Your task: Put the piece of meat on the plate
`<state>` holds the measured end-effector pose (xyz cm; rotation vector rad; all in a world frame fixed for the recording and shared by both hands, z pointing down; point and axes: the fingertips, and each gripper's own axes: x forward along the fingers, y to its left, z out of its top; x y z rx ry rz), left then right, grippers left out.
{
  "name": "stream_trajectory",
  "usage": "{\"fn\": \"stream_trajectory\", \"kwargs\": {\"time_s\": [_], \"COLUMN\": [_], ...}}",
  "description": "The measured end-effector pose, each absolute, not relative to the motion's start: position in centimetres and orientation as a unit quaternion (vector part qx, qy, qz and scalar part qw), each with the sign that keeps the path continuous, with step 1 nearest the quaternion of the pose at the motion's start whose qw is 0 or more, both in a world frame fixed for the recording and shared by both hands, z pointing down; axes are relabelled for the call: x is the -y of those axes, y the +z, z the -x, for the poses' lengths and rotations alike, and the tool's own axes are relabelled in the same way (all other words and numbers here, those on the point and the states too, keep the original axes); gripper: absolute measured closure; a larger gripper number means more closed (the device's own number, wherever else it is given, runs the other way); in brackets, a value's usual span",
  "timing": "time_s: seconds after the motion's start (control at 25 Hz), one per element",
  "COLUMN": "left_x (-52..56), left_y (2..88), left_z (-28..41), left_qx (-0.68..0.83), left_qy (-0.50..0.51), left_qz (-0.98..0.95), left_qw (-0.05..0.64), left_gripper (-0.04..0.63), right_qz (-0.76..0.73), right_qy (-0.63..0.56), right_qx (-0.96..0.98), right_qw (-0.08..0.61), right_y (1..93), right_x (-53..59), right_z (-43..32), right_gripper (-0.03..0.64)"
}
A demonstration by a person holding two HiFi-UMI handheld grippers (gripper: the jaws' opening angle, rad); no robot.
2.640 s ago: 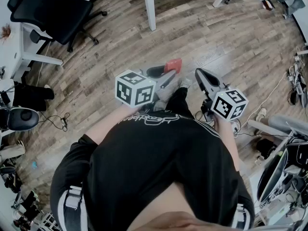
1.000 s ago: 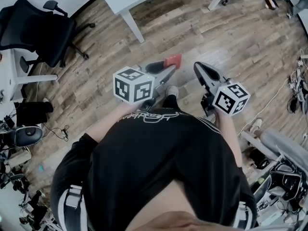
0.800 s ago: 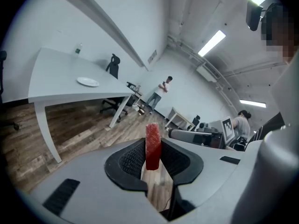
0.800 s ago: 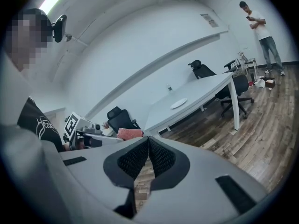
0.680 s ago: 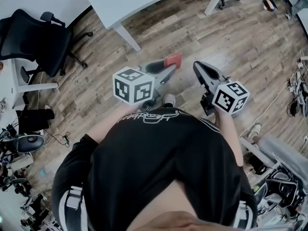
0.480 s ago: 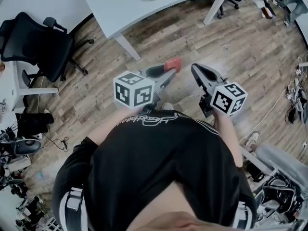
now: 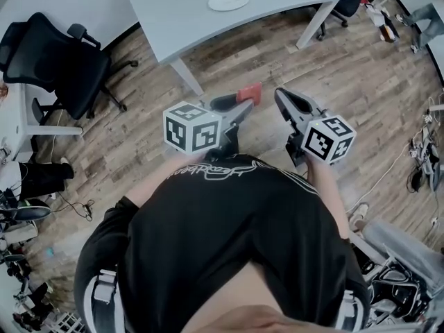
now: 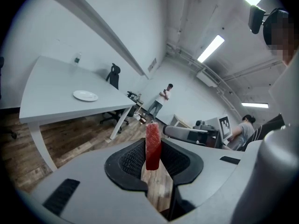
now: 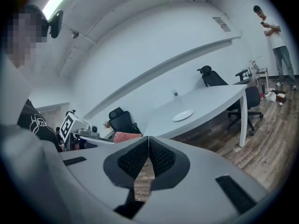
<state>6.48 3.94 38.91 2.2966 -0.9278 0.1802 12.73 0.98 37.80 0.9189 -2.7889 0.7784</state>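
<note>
A red slab of meat (image 8: 153, 145) stands upright between the pads of my left gripper (image 8: 153, 158), which is shut on it; the head view shows the meat (image 7: 249, 94) sticking out past the left gripper (image 7: 243, 103) above the wooden floor. My right gripper (image 7: 281, 101) hangs beside it, jaws closed together with nothing between them (image 9: 148, 158). The white plate (image 7: 229, 0) lies on the grey table (image 7: 173, 19) ahead of both grippers, also seen as a small plate (image 8: 85, 95) in the left gripper view and plate (image 9: 182, 115) in the right gripper view.
A black office chair (image 7: 59, 54) stands left of the table, another chair (image 7: 347, 2) at its right end. A person (image 8: 161, 100) stands far off. Cables and clutter line the floor's right edge (image 7: 423, 158).
The table and plate have come into the head view from the top as I walk toward them. Both grippers keep their hold and pose, the meat still clamped in the left one.
</note>
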Motion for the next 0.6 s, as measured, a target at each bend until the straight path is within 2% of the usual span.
{"fn": "stream_trajectory", "kwargs": {"time_s": [0.6], "left_x": [9.0], "left_y": [39.2], "left_z": [-2.4], "left_qx": [0.348], "left_qy": [0.065], "left_qz": [-0.872], "left_qw": [0.339], "left_gripper": [0.502], "right_qz": [-0.310], "right_qy": [0.266], "right_qx": [0.910], "right_qw": [0.067], "right_y": [38.4], "right_x": [11.8], "right_z": [-8.9], "right_gripper": [0.606]}}
